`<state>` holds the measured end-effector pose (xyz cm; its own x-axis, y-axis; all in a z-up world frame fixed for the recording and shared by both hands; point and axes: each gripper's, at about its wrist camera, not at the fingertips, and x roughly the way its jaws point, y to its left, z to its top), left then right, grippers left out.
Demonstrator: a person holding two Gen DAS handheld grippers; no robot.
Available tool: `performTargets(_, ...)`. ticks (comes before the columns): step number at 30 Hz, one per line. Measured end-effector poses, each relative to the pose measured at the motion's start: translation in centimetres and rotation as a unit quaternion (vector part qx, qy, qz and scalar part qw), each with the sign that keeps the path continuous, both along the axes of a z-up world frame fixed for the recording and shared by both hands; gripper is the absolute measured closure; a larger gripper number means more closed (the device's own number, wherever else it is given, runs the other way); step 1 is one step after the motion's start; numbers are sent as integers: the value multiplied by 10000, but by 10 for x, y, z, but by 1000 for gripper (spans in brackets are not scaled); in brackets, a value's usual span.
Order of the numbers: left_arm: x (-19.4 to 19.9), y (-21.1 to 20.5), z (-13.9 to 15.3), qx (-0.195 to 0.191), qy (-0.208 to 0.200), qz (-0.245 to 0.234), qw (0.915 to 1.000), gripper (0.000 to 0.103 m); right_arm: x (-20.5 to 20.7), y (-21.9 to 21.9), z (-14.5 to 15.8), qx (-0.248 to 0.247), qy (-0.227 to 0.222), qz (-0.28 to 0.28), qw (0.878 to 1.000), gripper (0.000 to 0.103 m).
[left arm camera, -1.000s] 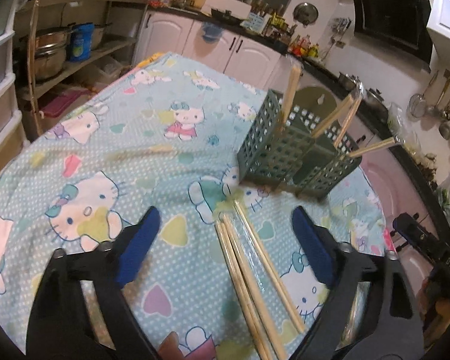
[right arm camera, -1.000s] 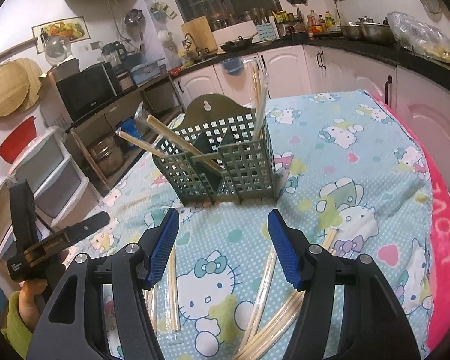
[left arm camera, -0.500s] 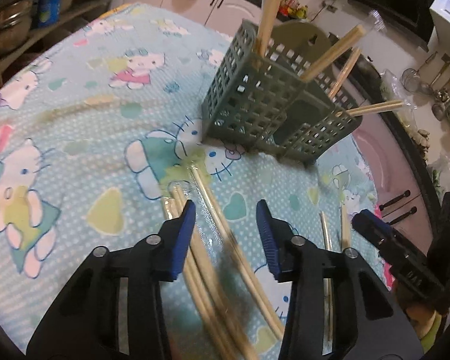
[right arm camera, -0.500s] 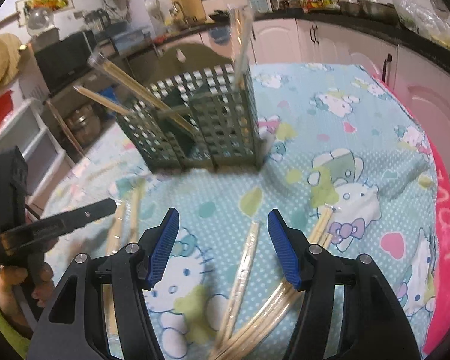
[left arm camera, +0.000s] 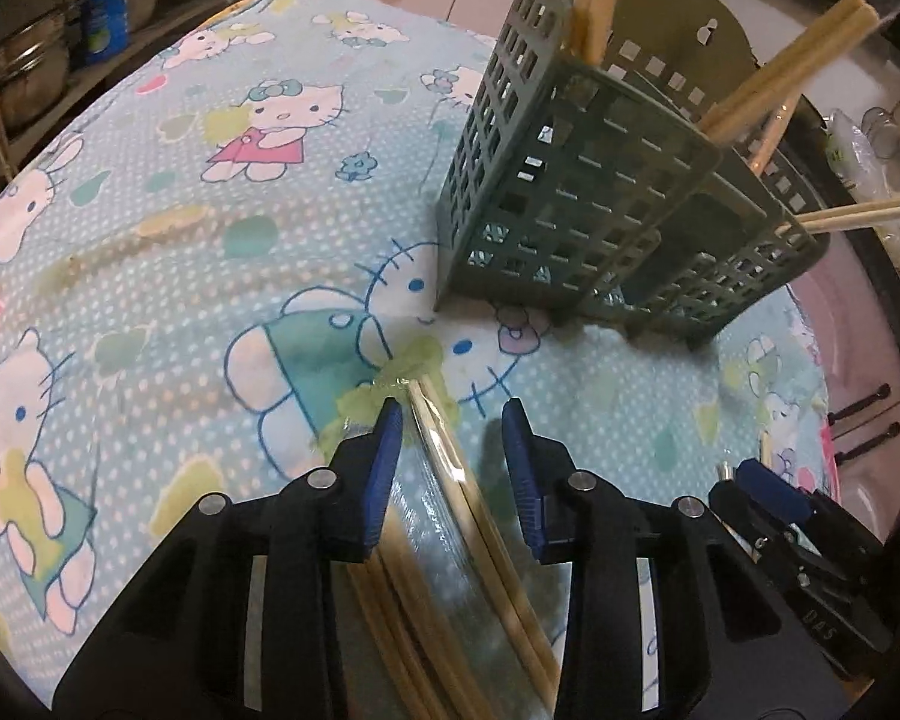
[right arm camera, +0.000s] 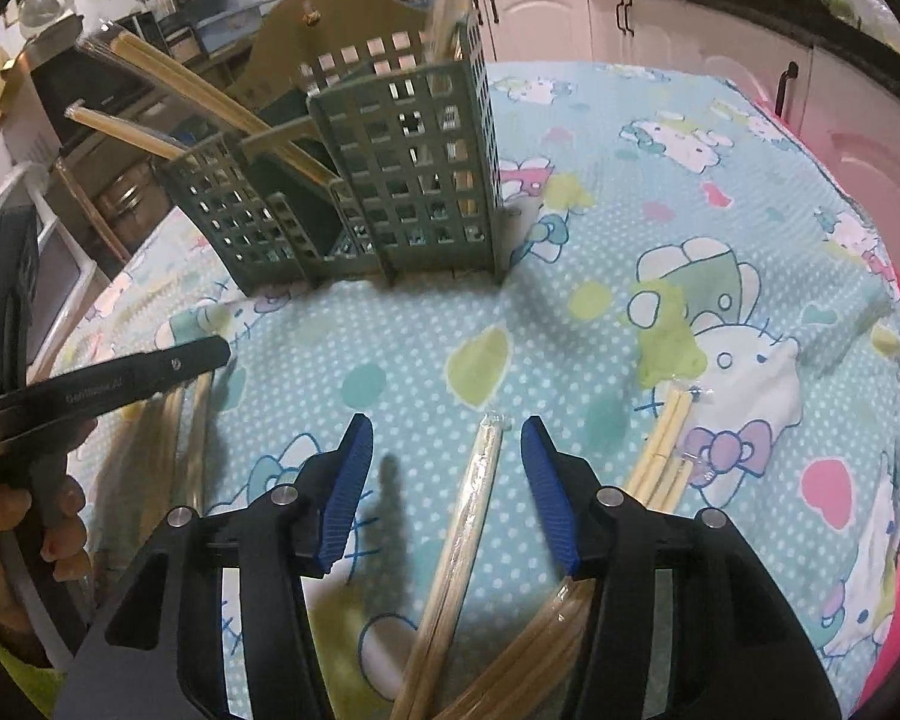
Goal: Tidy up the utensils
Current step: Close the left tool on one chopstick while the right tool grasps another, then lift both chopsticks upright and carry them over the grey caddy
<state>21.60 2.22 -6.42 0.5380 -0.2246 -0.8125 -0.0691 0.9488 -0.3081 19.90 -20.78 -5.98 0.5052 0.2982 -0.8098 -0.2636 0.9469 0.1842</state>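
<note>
- The left gripper (left arm camera: 453, 438) is held partly open over wrapped chopstick pairs (left arm camera: 450, 480) lying on the cartoon-print tablecloth (left arm camera: 150, 240); its jaws have just been closing, and the clear-sleeved sticks lie between the pads without being pressed.
- The right gripper (right arm camera: 444, 450) is likewise open, astride 1 wrapped pair (right arm camera: 480, 480); its jaws have just been closing too, with a gap visible on both sides of the sleeve.
- The green slotted utensil holder (left arm camera: 570, 204) stands upright on the cloth beyond both grippers, with several pairs already leaning out of its compartments.
- A risk is judged for the left side: several pairs lie touching under the jaws, so 2 or more could be pinched together, or 1 could be squeezed out sideways.
- The plastic sleeves look slick, so a grip near the tip could let a pair pivot or slip during the lift.
- The soft cloth could be caught by the pads if they are pressed too low.
- The other gripper (left arm camera: 768, 498) is seen near, so a collision is possible if both are lifted toward the holder at once.
- Compared with the earlier frames, both grippers are lower and nearer the sticks, the holder fills more of each view, and the left jaws are far narrower.
</note>
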Motion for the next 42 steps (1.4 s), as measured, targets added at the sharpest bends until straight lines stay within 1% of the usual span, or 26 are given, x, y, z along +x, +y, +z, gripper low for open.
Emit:
performTargets(1,2,-1,-1,32,-7,13,10000,76,2,1,-2,-35,50,-16,10000,57)
performTargets(2,4,-2,-1,71,-12,19,10000,76,5,2,-5,-58,117,-33,9999,60)
performTargets(4,8,-4,-1,182,-16,21,9998,76,8,4,-6,-100,137,-45,9998,62)
performTargets(5,10,-5,-2,244,-16,26,9997,76,9,5,-7,-152,142,-53,9998,64)
performTargets(7,13,-8,-2,348,-29,28,9994,76,13,8,-7,-291,130,-54,9995,71)
performTargets(9,17,-11,-2,487,-39,39,9988,76,14,10,-8,-410,85,-24,9991,81)
performTargets(10,18,-13,-3,549,-48,44,9985,77,14,10,-8,-429,63,-21,9991,83)
performTargets(11,19,-14,-3,611,-58,64,9981,78,14,9,-8,-407,39,-47,9992,89)
performTargets(12,20,-15,-3,632,-67,106,9979,79,15,8,-7,-372,35,-53,9993,91)
performTargets(13,20,-15,-3,652,-67,133,9978,81,16,7,-8,-337,30,-49,9994,91)
performTargets(14,21,-14,-3,682,-72,159,9975,86,16,6,-6,-268,8,-29,9996,92)
performTargets(15,21,-13,-2,694,-87,199,9974,88,16,5,-4,-200,-6,-13,9998,93)
performTargets(17,20,-9,-2,592,-93,214,9980,90,13,1,3,95,-109,47,9999,93)
performTargets(18,20,-7,-1,534,-110,211,9983,90,12,1,7,147,-155,66,9998,93)
performTargets(19,20,-3,0,417,-141,214,9988,94,10,0,13,250,-259,104,9993,93)
performTargets(20,18,0,2,263,-190,222,9992,96,8,-1,19,357,-340,145,9987,93)
performTargets(22,15,4,8,65,-311,235,9992,96,3,-4,32,533,-511,208,9971,94)
performTargets(28,-8,12,44,-300,-937,214,9949,97,-10,-14,61,784,-884,216,9928,94)
performTargets(36,-37,9,92,-454,-1657,124,9850,98,-31,-20,90,1045,-1272,166,9862,94)
performTargets(42,-55,10,117,-488,-2037,92,9778,98,-50,-26,112,1201,-1639,168,9790,95)
